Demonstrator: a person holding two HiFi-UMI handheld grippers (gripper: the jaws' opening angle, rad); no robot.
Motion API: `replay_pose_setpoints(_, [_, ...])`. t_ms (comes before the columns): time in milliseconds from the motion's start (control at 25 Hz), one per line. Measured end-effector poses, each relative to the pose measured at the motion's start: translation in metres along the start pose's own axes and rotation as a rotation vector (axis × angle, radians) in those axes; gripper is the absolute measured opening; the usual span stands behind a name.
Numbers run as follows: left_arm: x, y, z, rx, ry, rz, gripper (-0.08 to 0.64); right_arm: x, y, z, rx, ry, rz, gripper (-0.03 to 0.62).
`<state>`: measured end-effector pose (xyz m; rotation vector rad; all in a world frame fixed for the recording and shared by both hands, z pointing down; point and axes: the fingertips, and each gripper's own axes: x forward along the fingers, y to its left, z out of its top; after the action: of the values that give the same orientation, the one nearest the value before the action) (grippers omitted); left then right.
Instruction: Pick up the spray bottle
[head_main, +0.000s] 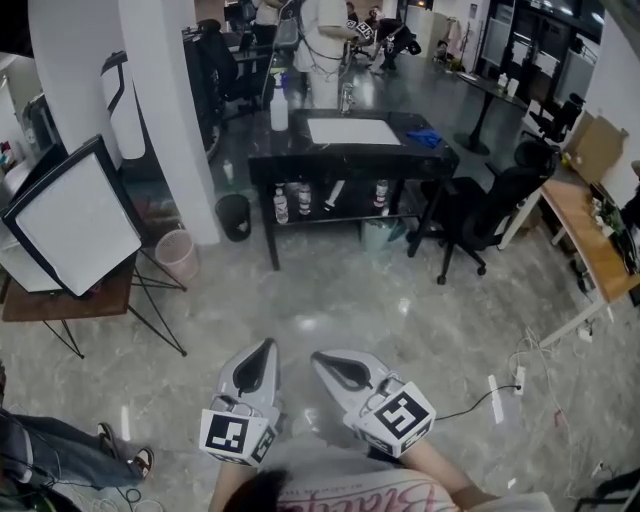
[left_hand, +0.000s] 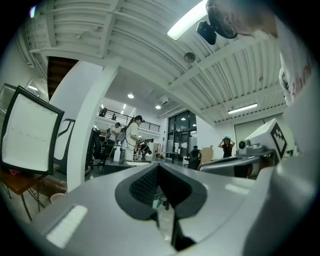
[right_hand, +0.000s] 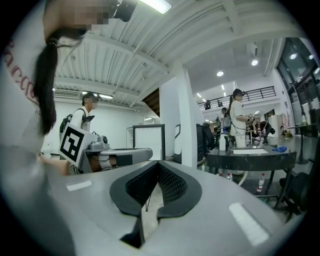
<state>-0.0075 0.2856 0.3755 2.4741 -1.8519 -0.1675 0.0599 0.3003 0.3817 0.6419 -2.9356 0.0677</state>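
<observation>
Both pairs of jaws are pressed together with nothing between them, left gripper (head_main: 266, 350) and right gripper (head_main: 322, 360) side by side over the floor. The spray bottle (head_main: 279, 106) stands well ahead, at the left end of the black table (head_main: 350, 152). If the jaws arrive unspread, I reckon they could knock the tall bottle over.

Head view steeply down, both gripper views level; distant black table (head_main: 290, 150) in head and right gripper views.
</observation>
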Motion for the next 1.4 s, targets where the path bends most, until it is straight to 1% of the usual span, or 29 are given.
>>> replay_pose_setpoints(120, [0.021, 0.019, 0.001, -0.003, 0.004, -0.026, -0.002, 0.024, -0.009, 0.007, -0.004, -0.007, -0.005, 0.002])
replay_pose_setpoints(240, [0.038, 0.034, 0.001, 0.008, 0.004, -0.051, -0.002, 0.041, -0.027, 0.004, 0.008, 0.028, -0.053, 0.002])
replay_pose_setpoints(320, [0.047, 0.045, 0.002, 0.008, 0.003, -0.054, -0.002, 0.051, -0.034, 0.005, 0.025, 0.015, -0.063, 0.002])
replay_pose_setpoints(480, [0.058, 0.066, 0.001, -0.009, 0.001, -0.043, -0.002, 0.071, -0.045, 0.002, 0.028, 0.018, -0.059, 0.002])
replay_pose_setpoints(720, [0.075, 0.095, -0.009, -0.046, 0.012, -0.013, -0.002, 0.096, -0.064, -0.001, 0.042, 0.051, -0.061, 0.002])
replay_pose_setpoints(960, [0.102, 0.118, -0.011, -0.044, 0.014, 0.005, -0.002, 0.123, -0.095, 0.000, 0.053, 0.045, -0.060, 0.002])
replay_pose_setpoints(1120, [0.127, 0.131, -0.005, -0.024, 0.008, 0.009, -0.002, 0.142, -0.117, 0.007, 0.050, 0.042, -0.047, 0.002])
replay_pose_setpoints(1240, [0.153, 0.144, -0.002, 0.001, 0.009, 0.014, -0.002, 0.159, -0.140, 0.012, 0.043, 0.047, -0.031, 0.002])
replay_pose_setpoints(1400, [0.192, 0.160, -0.005, -0.007, 0.011, 0.021, -0.002, 0.181, -0.180, 0.013, 0.056, 0.056, -0.029, 0.002])
